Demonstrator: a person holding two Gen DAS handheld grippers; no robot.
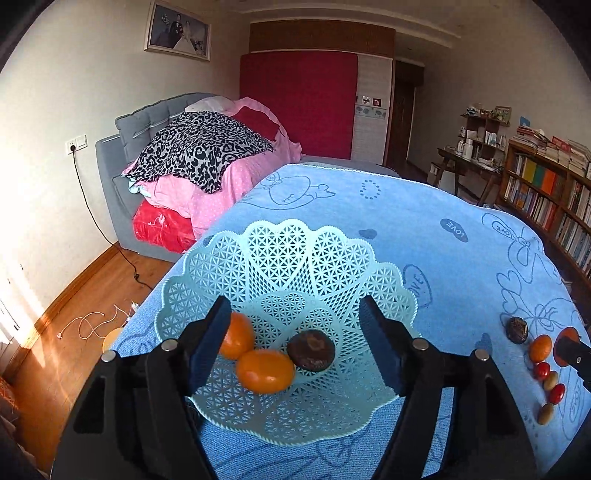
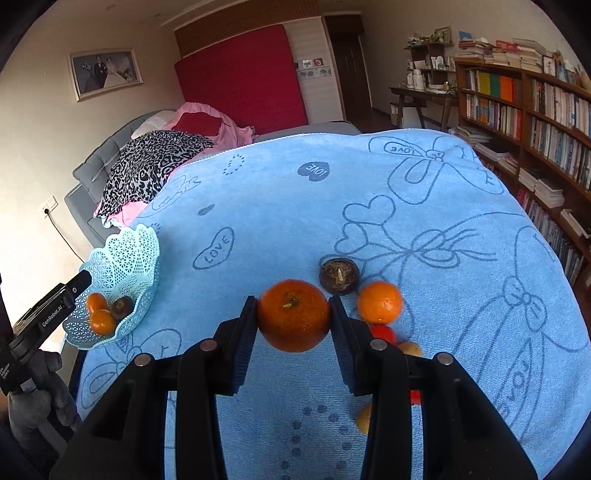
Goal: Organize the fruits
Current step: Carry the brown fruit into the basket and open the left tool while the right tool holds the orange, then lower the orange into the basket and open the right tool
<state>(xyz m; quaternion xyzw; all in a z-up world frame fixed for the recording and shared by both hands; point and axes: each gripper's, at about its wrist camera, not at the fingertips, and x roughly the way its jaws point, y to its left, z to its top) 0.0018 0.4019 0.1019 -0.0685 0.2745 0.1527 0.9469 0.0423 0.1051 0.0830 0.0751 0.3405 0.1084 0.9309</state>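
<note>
Closest to me, the right gripper (image 2: 293,317) has its two dark fingers pressed against either side of a large orange (image 2: 293,320), holding it above the blue towel (image 2: 280,206) that covers the work surface. Just beyond and to the right of that held fruit sits a second orange (image 2: 380,301) on the towel, and beside it, a little further back, a dark brown round fruit (image 2: 339,276) with a dried stem end facing up. Tucked behind the right finger are a small red tomato (image 2: 384,333) and a pale yellowish fruit (image 2: 410,348), both partly hidden; more small fruits lie lower down, too blurred to tell apart.

Over on the left, the left gripper (image 1: 293,332) hangs with its jaws spread wide and nothing between them, poised over a pale blue lattice basket (image 1: 288,251) with a scalloped, heart-patterned rim. In the bottom of the basket lie two oranges (image 1: 265,371) touching each other, and a dark brown fruit (image 1: 311,349) just beside them. A gloved hand (image 2: 40,391) grips the left tool's handle at the edge of the right wrist view.

The basket stands near the towel's left edge, well apart from the row of loose fruit on the right.

Further back there is a grey bed (image 1: 155,118) heaped with pink bedding (image 1: 236,173) and a leopard-print cloth (image 1: 199,147), then a red panel (image 1: 299,103) against the wall, a framed photograph (image 1: 178,31), and bookshelves (image 2: 524,110) along the right side.
</note>
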